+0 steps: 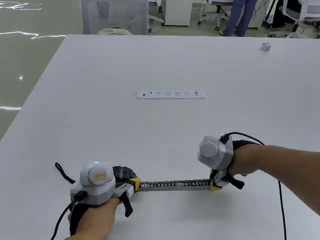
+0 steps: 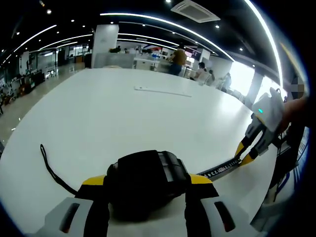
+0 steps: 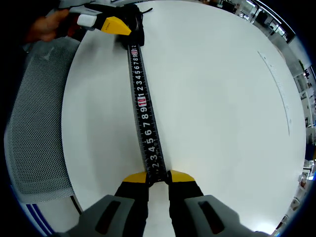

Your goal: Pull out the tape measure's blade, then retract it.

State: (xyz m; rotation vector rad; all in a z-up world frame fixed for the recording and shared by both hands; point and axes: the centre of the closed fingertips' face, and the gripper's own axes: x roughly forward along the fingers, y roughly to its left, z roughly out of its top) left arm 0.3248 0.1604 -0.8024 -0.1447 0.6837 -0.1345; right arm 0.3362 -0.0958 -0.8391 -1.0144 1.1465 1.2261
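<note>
The black tape measure case (image 2: pixel 145 182) sits clamped between my left gripper's (image 2: pixel 148 190) yellow-tipped jaws; in the head view the case (image 1: pixel 125 176) lies near the table's front left, with the left gripper (image 1: pixel 131 186) shut on it. Its black blade (image 1: pixel 175 184) with white numbers runs flat along the table to the right. My right gripper (image 1: pixel 215 184) is shut on the blade's end. In the right gripper view the blade (image 3: pixel 143 108) stretches from the right gripper (image 3: pixel 158 174) away to the case (image 3: pixel 129 22). A black wrist strap (image 1: pixel 64 173) trails left of the case.
A white power strip (image 1: pixel 171 94) lies mid-table. A small grey object (image 1: pixel 266 46) rests near the far right. The white table (image 1: pixel 150 130) is broad around the tape. Chairs and a person's legs stand beyond the far edge.
</note>
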